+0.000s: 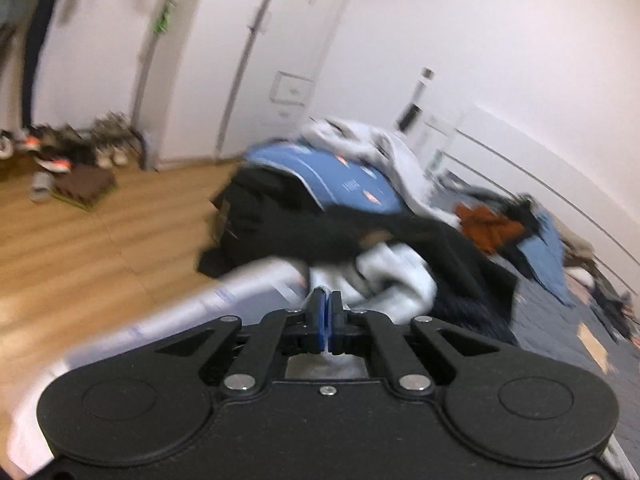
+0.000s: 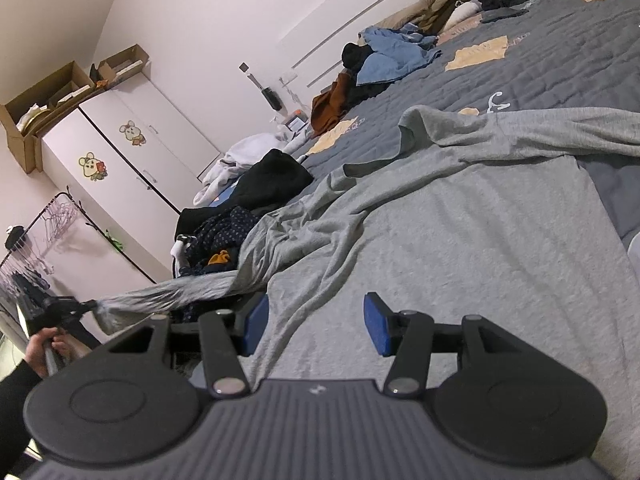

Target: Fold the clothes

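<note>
A grey long-sleeved shirt (image 2: 460,232) lies spread on the dark quilted bed (image 2: 560,60). One sleeve (image 2: 168,294) is pulled out taut to the left, off the bed's edge. In the right wrist view my left gripper (image 2: 89,305), held by a hand (image 2: 40,350), is shut on the sleeve's end. In the blurred left wrist view the left gripper (image 1: 327,306) has its blue pads pressed together, with pale grey cloth (image 1: 240,284) running off to the lower left. My right gripper (image 2: 316,324) hangs open just above the shirt's body, with nothing between its pads.
A heap of black, blue and white clothes (image 1: 320,208) sits at the bed's near corner, with more garments (image 2: 384,56) along the wall side. Wooden floor (image 1: 80,240) with shoes (image 1: 56,156) lies left. A white wardrobe (image 2: 132,160) and a clothes rack (image 2: 48,216) stand beyond.
</note>
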Demonstrator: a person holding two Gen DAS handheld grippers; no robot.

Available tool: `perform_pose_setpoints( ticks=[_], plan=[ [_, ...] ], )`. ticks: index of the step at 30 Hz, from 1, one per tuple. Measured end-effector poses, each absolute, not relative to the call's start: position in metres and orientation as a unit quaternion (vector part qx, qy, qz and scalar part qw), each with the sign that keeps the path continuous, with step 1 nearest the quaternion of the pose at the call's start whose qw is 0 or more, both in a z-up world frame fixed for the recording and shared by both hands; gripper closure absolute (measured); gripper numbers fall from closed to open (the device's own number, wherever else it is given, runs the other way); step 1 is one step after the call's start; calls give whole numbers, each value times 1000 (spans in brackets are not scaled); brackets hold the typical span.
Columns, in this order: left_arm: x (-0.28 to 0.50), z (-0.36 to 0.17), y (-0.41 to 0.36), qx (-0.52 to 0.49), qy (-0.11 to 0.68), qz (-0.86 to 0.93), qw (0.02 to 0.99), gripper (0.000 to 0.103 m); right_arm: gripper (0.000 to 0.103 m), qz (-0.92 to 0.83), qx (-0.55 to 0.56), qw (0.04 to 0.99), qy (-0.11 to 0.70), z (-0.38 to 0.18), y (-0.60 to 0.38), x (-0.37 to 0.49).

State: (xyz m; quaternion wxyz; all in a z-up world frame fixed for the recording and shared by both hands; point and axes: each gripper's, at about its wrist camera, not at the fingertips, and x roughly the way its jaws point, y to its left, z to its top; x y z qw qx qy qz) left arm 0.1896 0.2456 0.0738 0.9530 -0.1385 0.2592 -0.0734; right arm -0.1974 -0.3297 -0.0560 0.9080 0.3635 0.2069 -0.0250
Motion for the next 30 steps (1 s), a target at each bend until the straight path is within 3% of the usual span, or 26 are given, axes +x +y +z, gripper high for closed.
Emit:
perform_pose_setpoints(
  ticks=[10, 20, 21, 23, 24, 30],
  plan=[
    [232, 96, 268, -111, 249, -13, 962, 102, 51, -31, 359, 907, 218, -62, -329, -196],
    [229, 27, 271, -135, 339, -55, 929, 99, 51, -34, 355, 904, 236, -71, -322, -190],
    [223, 16, 273, -147, 347, -59, 925, 95, 51, -31, 355, 904, 236, -71, -320, -189],
    [212, -4, 278, -170, 358, -65, 916, 76, 51, -25, 356, 904, 234, -70, -317, -189],
    [206, -14, 280, -181, 359, -65, 913, 60, 51, -22, 359, 904, 232, -69, -315, -188],
    [185, -59, 295, -267, 368, -70, 888, 57, 51, 6, 376, 899, 222, -54, -298, -174]
  ],
)
